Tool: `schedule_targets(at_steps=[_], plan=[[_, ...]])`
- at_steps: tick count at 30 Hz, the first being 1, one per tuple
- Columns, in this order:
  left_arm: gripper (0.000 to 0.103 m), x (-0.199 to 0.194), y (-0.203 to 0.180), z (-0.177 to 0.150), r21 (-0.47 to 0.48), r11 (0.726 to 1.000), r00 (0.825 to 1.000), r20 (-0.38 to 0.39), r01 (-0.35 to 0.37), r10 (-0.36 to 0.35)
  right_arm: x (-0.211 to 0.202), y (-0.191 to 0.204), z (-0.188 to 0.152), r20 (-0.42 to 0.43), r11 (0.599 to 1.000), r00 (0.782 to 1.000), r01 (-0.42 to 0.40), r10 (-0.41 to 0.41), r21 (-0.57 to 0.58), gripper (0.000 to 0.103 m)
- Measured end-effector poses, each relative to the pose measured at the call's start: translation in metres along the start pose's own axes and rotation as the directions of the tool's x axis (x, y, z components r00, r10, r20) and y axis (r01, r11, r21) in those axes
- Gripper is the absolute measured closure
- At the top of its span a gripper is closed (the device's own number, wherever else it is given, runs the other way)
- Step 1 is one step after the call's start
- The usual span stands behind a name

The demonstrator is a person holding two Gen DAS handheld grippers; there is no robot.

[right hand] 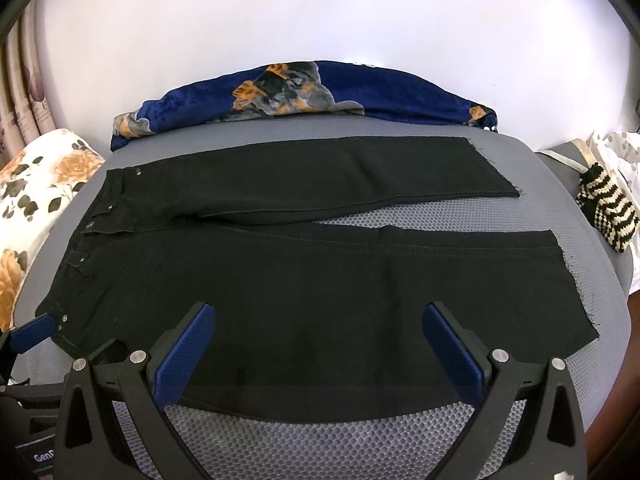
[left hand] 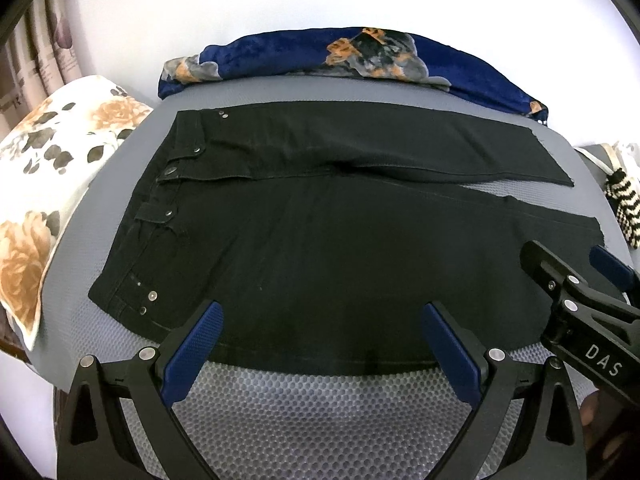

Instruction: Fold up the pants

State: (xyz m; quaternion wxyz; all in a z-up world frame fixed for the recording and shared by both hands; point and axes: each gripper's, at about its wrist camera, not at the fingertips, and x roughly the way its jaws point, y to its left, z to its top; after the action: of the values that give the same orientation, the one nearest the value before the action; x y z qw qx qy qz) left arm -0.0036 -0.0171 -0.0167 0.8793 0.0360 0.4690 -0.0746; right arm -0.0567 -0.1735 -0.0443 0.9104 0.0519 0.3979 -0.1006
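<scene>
Black pants [left hand: 320, 248] lay flat on the grey bed [left hand: 320, 400]. Left claw [left hand: 320, 344] and right claw [right hand: 320, 344], marked "DAS", both gaped empty at the near edge.

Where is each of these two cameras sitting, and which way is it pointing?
Left wrist view: it sits on the left claw, looking forward between its open blue fingers, across the waist half of the black pants; the right claw juts in at the right edge.
Right wrist view: it sits on the right claw, also open, facing the leg half and frayed hems; the left claw's blue tip shows at far left.
Shared: the pants, grey mesh surface, blue blanket, floral pillow, white wall behind.
</scene>
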Motion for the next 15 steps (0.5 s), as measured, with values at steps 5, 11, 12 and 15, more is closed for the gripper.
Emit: schedule_targets(at_steps=[5, 11, 12, 15], plan=[[0.004, 0.0029, 0.0023, 0.0015, -0.01, 1.0, 1.0, -0.007, -0.005, 0.005, 0.0014, -0.0016, 0.0013, -0.007, 1.0, 1.0, 0.005, -0.004, 0.008, 0.0], [0.004, 0.0064, 0.0054, 0.0019, -0.02, 1.0, 1.0, -0.015, -0.012, 0.012, 0.0031, -0.0015, 0.0033, -0.011, 1.0, 1.0, 0.01, -0.01, 0.009, 0.0], [0.004, 0.007, 0.006, 0.0018, -0.022, 1.0, 1.0, -0.016, -0.014, 0.014, 0.0034, -0.0018, 0.0034, -0.011, 1.0, 1.0, 0.01, -0.01, 0.01, 0.0], [0.004, 0.0089, 0.0086, 0.0031, -0.03, 0.999, 1.0, -0.017, -0.018, 0.018, 0.0045, -0.0019, 0.0042, -0.014, 1.0, 1.0, 0.011, -0.011, 0.01, 0.0]])
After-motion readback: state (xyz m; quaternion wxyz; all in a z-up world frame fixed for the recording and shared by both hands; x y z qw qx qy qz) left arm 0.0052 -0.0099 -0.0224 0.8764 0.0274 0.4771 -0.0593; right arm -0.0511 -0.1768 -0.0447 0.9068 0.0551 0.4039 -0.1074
